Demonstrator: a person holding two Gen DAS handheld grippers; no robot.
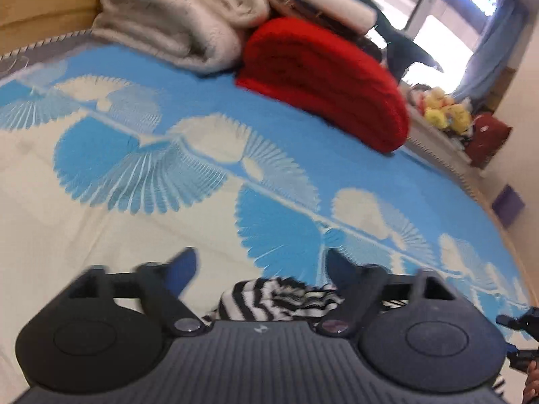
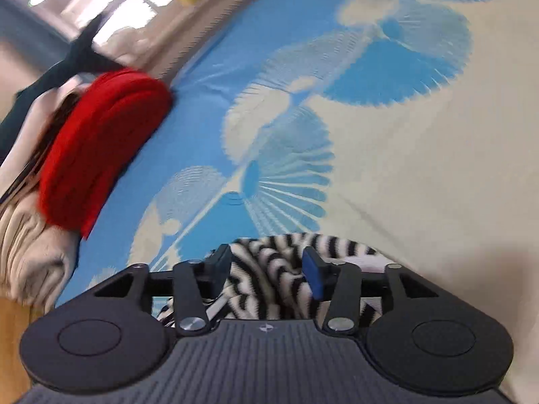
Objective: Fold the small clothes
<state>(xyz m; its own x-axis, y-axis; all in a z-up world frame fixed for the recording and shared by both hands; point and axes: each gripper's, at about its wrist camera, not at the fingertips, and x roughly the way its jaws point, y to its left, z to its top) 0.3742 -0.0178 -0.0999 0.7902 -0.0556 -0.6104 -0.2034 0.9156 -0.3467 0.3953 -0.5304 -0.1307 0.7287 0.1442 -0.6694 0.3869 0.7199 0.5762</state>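
A small black-and-white striped garment [image 1: 276,299] lies bunched on the blue and cream bedspread [image 1: 235,107]. In the left wrist view it sits low between my left gripper's [image 1: 261,266] wide-apart blue-padded fingers, below and behind the tips; the gripper is open. In the right wrist view the same striped garment [image 2: 269,269] fills the gap between my right gripper's [image 2: 266,264] fingers, which stand partly apart around the bunched cloth without clearly pinching it.
A folded red blanket [image 1: 330,84] and a folded cream blanket [image 1: 178,20] lie at the far side of the bed. Yellow plush toys [image 1: 444,111] sit beyond the bed edge by a window. The red blanket also shows in the right wrist view [image 2: 101,144].
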